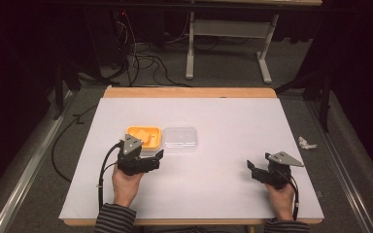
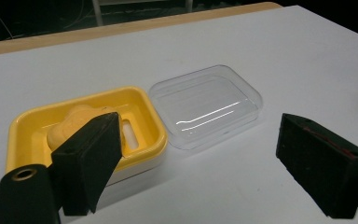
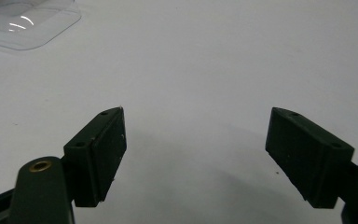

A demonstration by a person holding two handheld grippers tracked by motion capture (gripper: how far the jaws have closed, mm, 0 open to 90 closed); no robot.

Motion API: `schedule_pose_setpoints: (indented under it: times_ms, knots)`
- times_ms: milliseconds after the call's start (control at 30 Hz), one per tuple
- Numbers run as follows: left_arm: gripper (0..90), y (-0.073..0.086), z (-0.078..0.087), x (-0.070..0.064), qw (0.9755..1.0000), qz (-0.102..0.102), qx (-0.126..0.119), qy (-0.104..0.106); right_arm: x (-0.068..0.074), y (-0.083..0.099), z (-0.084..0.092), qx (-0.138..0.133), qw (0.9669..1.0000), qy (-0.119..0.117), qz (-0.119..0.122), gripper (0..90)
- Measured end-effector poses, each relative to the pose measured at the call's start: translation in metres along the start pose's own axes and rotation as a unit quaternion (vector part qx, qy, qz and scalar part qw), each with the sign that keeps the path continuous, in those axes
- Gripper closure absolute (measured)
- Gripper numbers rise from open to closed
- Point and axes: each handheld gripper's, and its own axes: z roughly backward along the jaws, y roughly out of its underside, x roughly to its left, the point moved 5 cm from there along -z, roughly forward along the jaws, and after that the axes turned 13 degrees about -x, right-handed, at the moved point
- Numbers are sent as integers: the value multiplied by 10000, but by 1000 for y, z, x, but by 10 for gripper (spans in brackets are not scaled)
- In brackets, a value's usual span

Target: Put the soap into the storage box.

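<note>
A yellow soap dish [image 1: 132, 130] on a white base sits left of centre on the white table top, with a yellow-orange soap bar [image 1: 150, 139] inside it. A clear plastic lid [image 1: 179, 139] lies flat against the dish's right side. My left gripper [image 1: 145, 153] hovers at the near edge of the dish, open with nothing between its jaws. In the left gripper view [image 2: 200, 140] one jaw stands in front of the dish [image 2: 21, 125] and soap [image 2: 70, 127], the other to the right of the lid [image 2: 205, 105]. My right gripper [image 1: 258, 168] is open over bare table at the right [image 3: 196, 126]; the lid's corner [image 3: 23, 23] shows far off.
The white sheet [image 1: 223, 116] covers a wooden table with its far edge [image 1: 189, 92] bare. A crumpled paper scrap [image 1: 307, 143] lies on the floor to the right. A desk frame [image 1: 228, 29] and cables [image 1: 145, 60] are beyond the table.
</note>
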Motion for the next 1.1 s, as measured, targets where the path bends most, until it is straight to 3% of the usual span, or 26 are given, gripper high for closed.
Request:
schedule_pose_setpoints:
  times_ms: [200, 400, 1100]
  knots:
    - [151, 5, 3, -6, 9999, -57, 80, 48, 1, 0, -1, 54, 10000, -28, 50, 207]
    - [152, 11, 6, -17, 9994, -183, 157, 258, 1, 0, -1, 61, 9999, -42, 72, 207]
    - [159, 22, 12, -39, 9984, -144, 189, 504, 3, 1, -3, 164, 9997, -81, 147, 205]
